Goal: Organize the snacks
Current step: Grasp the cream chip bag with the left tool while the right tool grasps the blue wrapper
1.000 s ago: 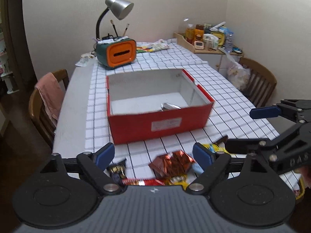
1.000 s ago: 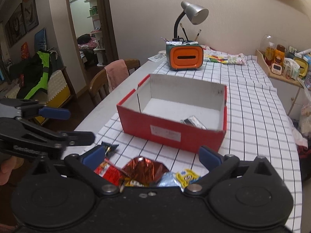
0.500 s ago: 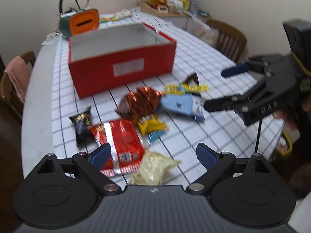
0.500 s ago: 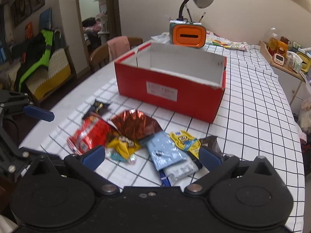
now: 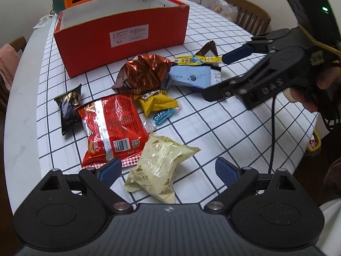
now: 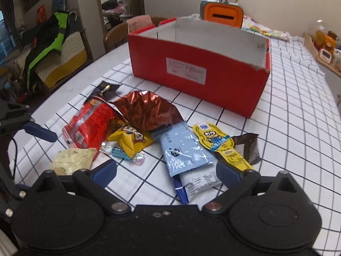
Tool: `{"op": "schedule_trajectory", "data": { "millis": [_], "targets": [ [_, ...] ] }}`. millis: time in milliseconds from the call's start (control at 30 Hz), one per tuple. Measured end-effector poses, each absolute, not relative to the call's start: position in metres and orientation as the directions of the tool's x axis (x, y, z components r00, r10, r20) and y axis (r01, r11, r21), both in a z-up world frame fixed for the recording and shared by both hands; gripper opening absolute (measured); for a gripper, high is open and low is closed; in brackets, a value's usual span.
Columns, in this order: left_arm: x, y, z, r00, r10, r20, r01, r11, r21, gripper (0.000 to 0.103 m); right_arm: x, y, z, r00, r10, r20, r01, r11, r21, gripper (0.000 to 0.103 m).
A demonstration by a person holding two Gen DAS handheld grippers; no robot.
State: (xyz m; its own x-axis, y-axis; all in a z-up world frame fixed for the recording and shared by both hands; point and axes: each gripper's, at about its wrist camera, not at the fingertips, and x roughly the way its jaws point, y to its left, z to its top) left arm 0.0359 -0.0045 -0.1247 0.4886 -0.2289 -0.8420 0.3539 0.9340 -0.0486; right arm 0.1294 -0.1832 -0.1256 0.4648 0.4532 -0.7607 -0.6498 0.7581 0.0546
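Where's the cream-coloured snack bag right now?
Left wrist view, bottom centre: cream bag lies on the checked cloth, between the open left claw tips, against the red packet.

The snack packets (image 5: pixel 136 106) crowd the near middle of the table (image 5: pixel 245 132), just before the red box (image 5: pixel 121 36), whose tall near wall blocks a level path. Toward the table's right edge the checked cloth (image 6: pixel 298 128) lies bare, giving open passage

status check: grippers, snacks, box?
Left gripper open over cream packet. Right gripper open over blue sachet. Red box path unobstructed.
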Motion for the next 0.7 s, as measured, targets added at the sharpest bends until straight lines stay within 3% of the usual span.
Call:
{"op": "schedule_trajectory", "data": {
  "millis": [367, 700],
  "targets": [
    [0.042, -0.011, -0.138, 0.475, -0.199, -0.857, 0.336, 0.941, -0.032, 0.094, 0.163, -0.177, -0.148, 0.426, 0.443, -0.789, -0.64, 0.763, 0.084, 0.087],
    [0.047, -0.013, -0.144, 0.47, -0.162, -0.868, 0.312, 0.95, -0.008, 0.07, 0.172, -0.16, -0.152, 0.43, 0.444, -0.786, -0.692, 0.722, 0.029, 0.082]
  ]
}}
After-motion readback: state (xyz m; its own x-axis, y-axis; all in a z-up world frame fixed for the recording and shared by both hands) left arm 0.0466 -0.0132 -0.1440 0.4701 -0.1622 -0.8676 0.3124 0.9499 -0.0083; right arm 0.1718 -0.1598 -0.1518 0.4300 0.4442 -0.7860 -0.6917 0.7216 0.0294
